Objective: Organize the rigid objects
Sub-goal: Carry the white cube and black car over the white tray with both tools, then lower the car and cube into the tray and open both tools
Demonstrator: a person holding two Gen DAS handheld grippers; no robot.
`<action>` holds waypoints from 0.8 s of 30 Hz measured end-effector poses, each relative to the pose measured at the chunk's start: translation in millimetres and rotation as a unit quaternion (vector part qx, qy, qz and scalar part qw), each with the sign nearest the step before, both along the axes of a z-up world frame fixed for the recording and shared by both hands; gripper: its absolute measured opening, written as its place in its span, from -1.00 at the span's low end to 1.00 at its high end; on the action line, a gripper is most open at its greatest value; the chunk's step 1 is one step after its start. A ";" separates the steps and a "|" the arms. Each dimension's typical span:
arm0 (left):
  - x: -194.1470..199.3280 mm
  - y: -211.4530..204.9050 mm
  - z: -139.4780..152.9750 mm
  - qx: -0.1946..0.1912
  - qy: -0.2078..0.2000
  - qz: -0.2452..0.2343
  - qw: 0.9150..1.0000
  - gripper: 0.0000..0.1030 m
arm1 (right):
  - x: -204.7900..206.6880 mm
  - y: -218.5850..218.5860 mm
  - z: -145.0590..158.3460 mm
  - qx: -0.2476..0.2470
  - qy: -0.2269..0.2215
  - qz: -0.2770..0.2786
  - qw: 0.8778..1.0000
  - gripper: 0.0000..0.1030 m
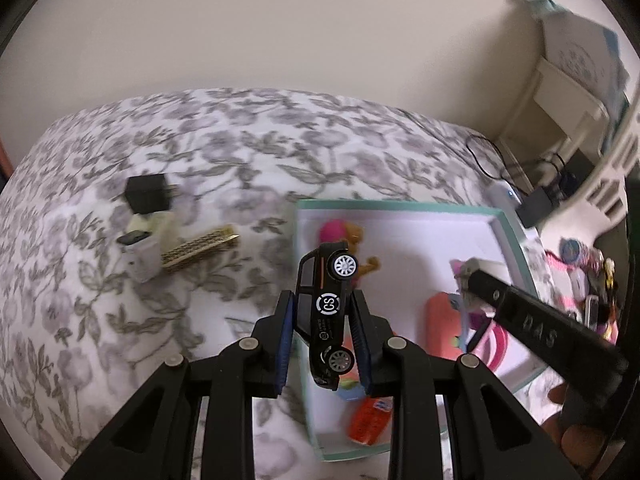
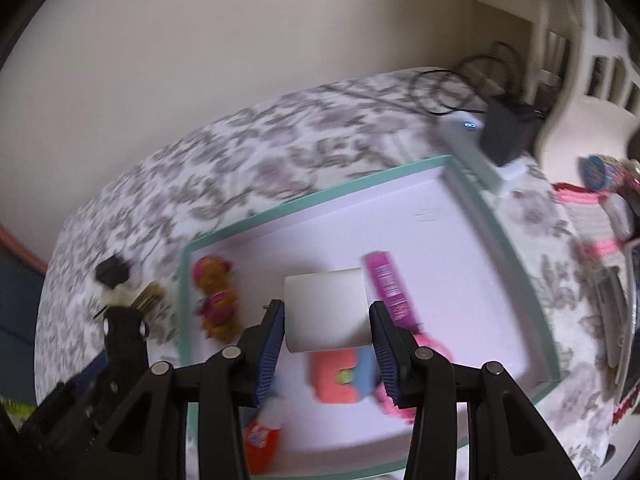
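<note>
My left gripper (image 1: 323,338) has its jaws drawn nearly together, clenched on a small black toy car with white wheels and a "CS" roundel (image 1: 329,312); the car stands nose-down between the blue pads, its roof against the left pad, its wheels toward the right one. My right gripper (image 2: 327,334) has its jaws partly apart, grasping a white cylinder-shaped block (image 2: 326,314) by its two flat ends.

Both loads hang above a shallow white cardboard box with a mint-green rim (image 2: 516,248). Inside it, seen from the right wrist, a pink-and-orange plush doll (image 2: 216,304) lies at 9 o'clock of the white block, a magenta rectangular packet (image 2: 388,284) at 2 o'clock, an orange-and-blue toy block (image 2: 342,376) at 6 o'clock, and an orange tube with a white cap (image 2: 262,436) at 7 o'clock.

The box rests on a bed covered with a grey-and-white floral quilt (image 1: 120,312). From the left wrist, at 10 o'clock of the car and outside the box, a black plug adapter (image 1: 146,194), a white charger block (image 1: 140,256) and a gold patterned flat strip (image 1: 200,250) sit close together. A plain cream wall (image 1: 300,32) rises behind the bed, with white slatted furniture (image 2: 600,60) and black cables (image 2: 452,84) at 2 o'clock
</note>
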State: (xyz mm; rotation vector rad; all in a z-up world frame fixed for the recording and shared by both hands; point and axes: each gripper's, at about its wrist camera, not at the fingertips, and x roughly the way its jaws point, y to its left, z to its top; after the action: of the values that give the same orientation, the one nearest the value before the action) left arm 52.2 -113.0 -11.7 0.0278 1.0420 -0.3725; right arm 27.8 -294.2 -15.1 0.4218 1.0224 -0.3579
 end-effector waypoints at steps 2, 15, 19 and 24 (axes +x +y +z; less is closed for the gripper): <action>-4.6 -14.4 -2.0 0.006 -0.004 -0.020 1.000 -0.45 | -4.2 -11.8 0.0 -0.004 0.000 -0.019 1.000 -0.11; -22.4 -60.3 -10.2 0.038 -0.035 -0.093 0.994 -0.45 | -17.0 -43.6 -1.2 -0.013 -0.003 -0.072 0.997 -0.11; -21.4 -63.2 -16.2 0.039 -0.030 -0.097 0.994 -0.45 | -16.2 -44.4 -3.9 -0.017 0.002 -0.069 0.997 -0.11; -19.3 -64.2 -21.7 0.042 -0.027 -0.098 0.994 -0.45 | -14.3 -44.9 -10.4 -0.013 0.012 -0.065 0.998 -0.10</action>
State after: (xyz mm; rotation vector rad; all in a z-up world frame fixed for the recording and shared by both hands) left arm 32.9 -177.2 -33.4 0.2168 1.0041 -0.5032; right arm 13.5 -339.1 -25.4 0.4624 1.0142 -0.4945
